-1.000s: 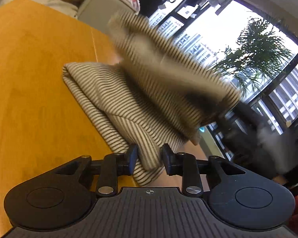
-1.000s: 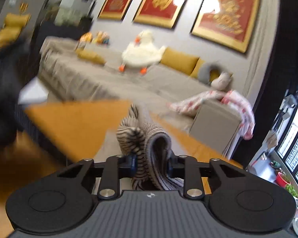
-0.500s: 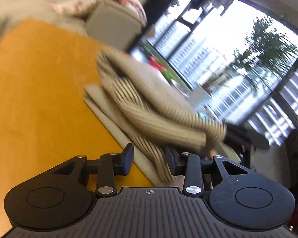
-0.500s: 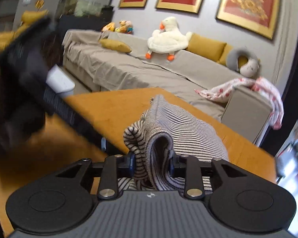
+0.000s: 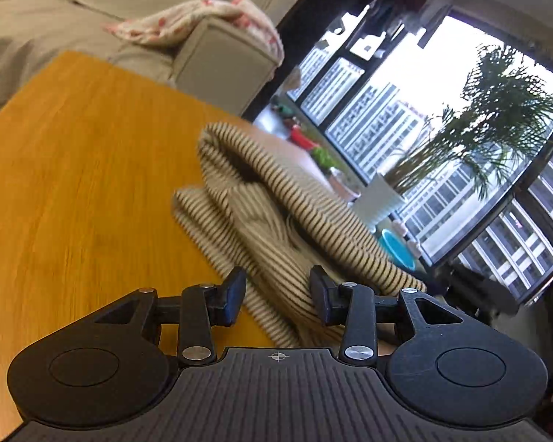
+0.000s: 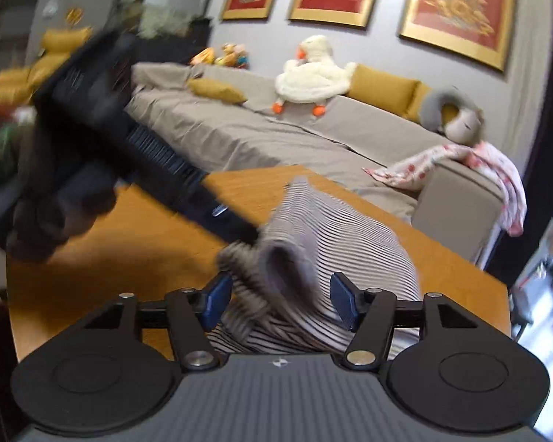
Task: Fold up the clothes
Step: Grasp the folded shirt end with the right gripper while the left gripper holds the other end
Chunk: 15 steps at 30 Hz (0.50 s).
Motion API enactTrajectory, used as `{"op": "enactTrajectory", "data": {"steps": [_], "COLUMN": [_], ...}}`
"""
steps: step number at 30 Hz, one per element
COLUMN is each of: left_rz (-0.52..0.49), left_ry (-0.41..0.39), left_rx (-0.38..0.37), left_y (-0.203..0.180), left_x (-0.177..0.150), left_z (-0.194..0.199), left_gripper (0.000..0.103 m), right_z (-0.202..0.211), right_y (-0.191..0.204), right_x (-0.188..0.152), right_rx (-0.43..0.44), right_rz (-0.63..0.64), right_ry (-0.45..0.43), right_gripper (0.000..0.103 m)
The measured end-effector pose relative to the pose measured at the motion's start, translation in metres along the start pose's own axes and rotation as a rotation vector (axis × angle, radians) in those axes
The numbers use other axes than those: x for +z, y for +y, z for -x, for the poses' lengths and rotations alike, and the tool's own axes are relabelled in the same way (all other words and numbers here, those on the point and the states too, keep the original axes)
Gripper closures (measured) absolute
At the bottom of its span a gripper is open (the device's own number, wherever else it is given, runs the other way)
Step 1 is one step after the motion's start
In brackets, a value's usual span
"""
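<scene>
The striped garment (image 5: 276, 221) is seen folded on the wooden surface (image 5: 73, 184). Both the left claw (image 5: 278, 296) and the right claw (image 6: 280, 300) have just been opening and are held narrowly parted, with cloth lying loose between the jaws at twelve o'clock.

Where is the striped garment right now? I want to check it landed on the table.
The striped garment lies folded on the orange wooden table, near its window-side edge, just ahead of both tongs in both wrist views.
</scene>
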<state>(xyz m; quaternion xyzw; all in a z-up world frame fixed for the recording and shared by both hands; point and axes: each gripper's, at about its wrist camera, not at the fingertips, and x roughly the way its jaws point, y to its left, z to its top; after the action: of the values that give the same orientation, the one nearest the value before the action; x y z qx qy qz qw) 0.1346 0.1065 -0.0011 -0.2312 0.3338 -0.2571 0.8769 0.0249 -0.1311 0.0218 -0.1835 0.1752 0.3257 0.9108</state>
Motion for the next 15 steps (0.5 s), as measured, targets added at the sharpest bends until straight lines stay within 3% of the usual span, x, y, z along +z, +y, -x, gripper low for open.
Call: {"op": "enactTrajectory", "data": {"steps": [1, 3, 6, 8, 12, 15], "left_rz": [-0.004, -0.005, 0.003, 0.022, 0.065, 0.077], "left_ry": [0.009, 0.021, 0.036, 0.050, 0.059, 0.065], "left_rx": [-0.009, -0.038, -0.076, -0.097, -0.129, -0.119], "left_y": [0.000, -0.001, -0.002, 0.000, 0.010, 0.018], "left_x": [-0.002, -0.004, -0.006, -0.008, -0.016, -0.018], "left_z": [-0.002, -0.006, -0.015, -0.025, -0.030, -0.024], "left_gripper": [0.067, 0.076, 0.076, 0.076, 0.071, 0.062], "right_z": [0.002, 0.004, 0.017, 0.017, -0.004, -0.013], "right_y": [-0.006, -0.019, -0.039, -0.045, -0.041, -0.040], "right_x": [0.003, 0.009, 0.032, 0.045, 0.028, 0.006], "right_rx": [0.016, 0.057, 0.128, 0.211, 0.251, 0.247], "right_rz": [-0.042, -0.131, -0.239, -0.276, -0.303, -0.344], "right_ry": [-0.012, -0.038, -0.134, -0.144, -0.042, 0.013], "right_gripper": [0.077, 0.088, 0.090, 0.093, 0.093, 0.093]}}
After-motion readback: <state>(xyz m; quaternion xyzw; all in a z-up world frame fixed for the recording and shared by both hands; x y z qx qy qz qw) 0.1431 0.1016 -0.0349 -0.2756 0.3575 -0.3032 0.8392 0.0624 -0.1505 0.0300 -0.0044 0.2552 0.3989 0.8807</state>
